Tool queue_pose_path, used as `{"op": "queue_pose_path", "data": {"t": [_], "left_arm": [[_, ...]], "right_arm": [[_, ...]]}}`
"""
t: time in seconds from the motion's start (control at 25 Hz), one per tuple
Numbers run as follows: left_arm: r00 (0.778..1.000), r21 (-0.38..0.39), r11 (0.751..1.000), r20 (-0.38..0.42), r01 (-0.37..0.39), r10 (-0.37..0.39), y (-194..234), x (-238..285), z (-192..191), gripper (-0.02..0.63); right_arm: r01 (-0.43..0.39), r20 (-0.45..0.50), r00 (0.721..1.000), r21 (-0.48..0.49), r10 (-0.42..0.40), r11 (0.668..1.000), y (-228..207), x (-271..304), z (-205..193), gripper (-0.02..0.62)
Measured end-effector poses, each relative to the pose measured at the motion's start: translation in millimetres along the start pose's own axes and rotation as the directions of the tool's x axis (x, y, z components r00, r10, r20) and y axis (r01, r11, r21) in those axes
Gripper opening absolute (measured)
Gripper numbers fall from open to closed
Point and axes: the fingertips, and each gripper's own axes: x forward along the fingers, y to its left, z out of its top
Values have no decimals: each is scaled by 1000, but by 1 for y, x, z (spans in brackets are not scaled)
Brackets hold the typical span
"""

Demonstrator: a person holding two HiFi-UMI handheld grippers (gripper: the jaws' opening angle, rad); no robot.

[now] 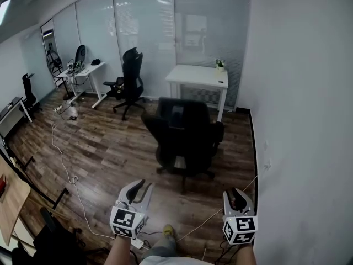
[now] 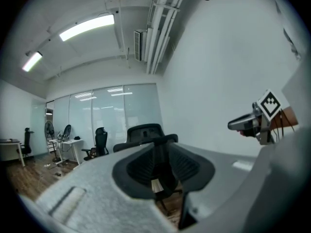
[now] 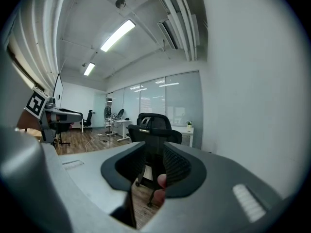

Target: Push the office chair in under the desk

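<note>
- Approach step: left gripper (image 1: pixel 139 188) and right gripper (image 1: pixel 236 193), released and empty, hung short of the black mesh office chair (image 1: pixel 185 137).
- Next seemed pushing its backrest toward the white rectangular desk (image 1: pixel 197 76) beyond.

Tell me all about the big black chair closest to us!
The office chair is all black, with a tall backrest, a headrest, armrests on both sides and a spoked base. It stands upright on the wooden floor with its back toward us, facing the white desk but pulled out from it. Only the floor touches it.
</note>
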Motion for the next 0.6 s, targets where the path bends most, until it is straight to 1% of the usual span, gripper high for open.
{"op": "queue_pose_path", "data": {"t": [0.12, 0.32, 0.44, 0.6], "left_arm": [[1000, -4, 1000, 10, -3, 3, 10, 17, -2, 92], [1000, -1, 1000, 9, -3, 3, 27, 63, -15, 92], [1000, -10, 1000, 4, -5, 5, 49, 87, -22, 92], [1000, -17, 1000, 9, -6, 6, 89, 121, -26, 92]], "right_arm": [[-11, 3, 1000, -3, 11, 1000, -3, 20, 0, 92], [-21, 7, 1000, -21, 21, 1000, -18, 70, -3, 92], [-27, -8, 1000, -20, 27, 999, -18, 105, -3, 92], [-36, -7, 999, -42, 36, 998, -11, 156, 7, 91]]}}
